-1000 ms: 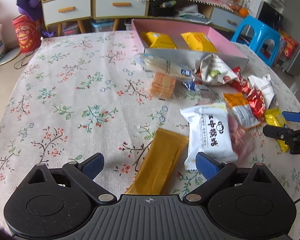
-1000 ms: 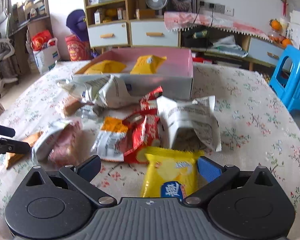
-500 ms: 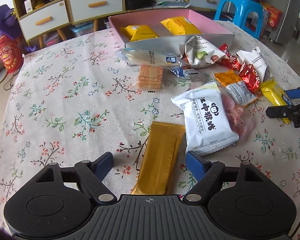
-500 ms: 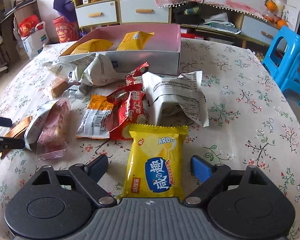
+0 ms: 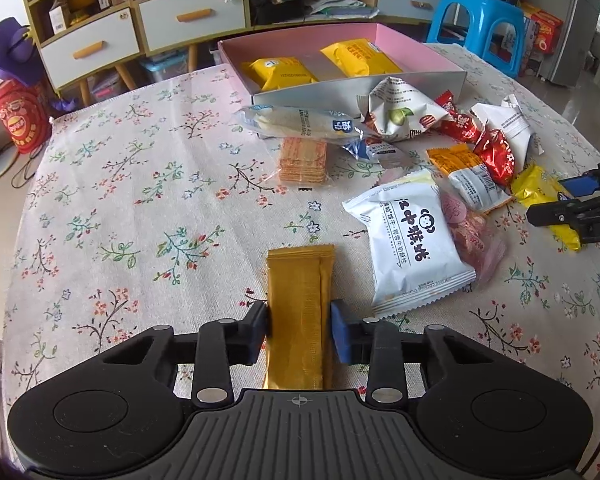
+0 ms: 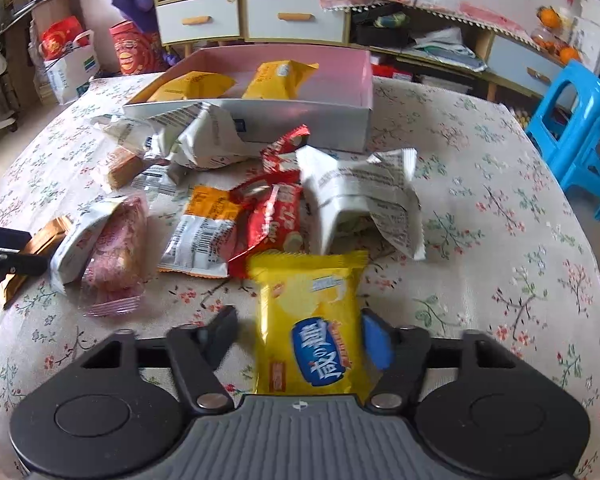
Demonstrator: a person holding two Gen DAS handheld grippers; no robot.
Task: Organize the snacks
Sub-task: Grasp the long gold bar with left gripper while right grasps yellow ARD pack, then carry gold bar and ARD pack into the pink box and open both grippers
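Left wrist view first: we see the flowered tablecloth (image 5: 140,208) bare on the left, and near the bottom centre our left gripper (image 5: 300,330), whose jaws have just been closing, with both pads pressed against the sides of the long gold bar packet (image 5: 300,312); the packet's near end is hidden under the gripper body. Just right of it lies the white biscuit pouch (image 5: 408,240), partly covering a pink clear-wrapped snack (image 5: 476,236) whose print we cannot read. Further back sits the pink-lined box (image 5: 440,80) with two yellow packets inside, a heap of crumpled wrappers crowding its front wall. At the right edge the other gripper's black fingers are cut off by the frame, over a yellow pack we see only in part. Right wrist view next: at the far left edge the left gripper's fingers are cropped, with a sliver of the gold bar beside them. In the middle we find our right gripper (image 6: 300,336), jaws just having been closing around the yellow cracker pack (image 6: 312,320); the blue right pad touches its edge, but the left finger is blurred and seems to stand a little clear, so we cannot tell whether the grip is firm. Right of that the cloth is bare, and a blue stool (image 6: 580,128) stands beyond the table, cut by the frame.
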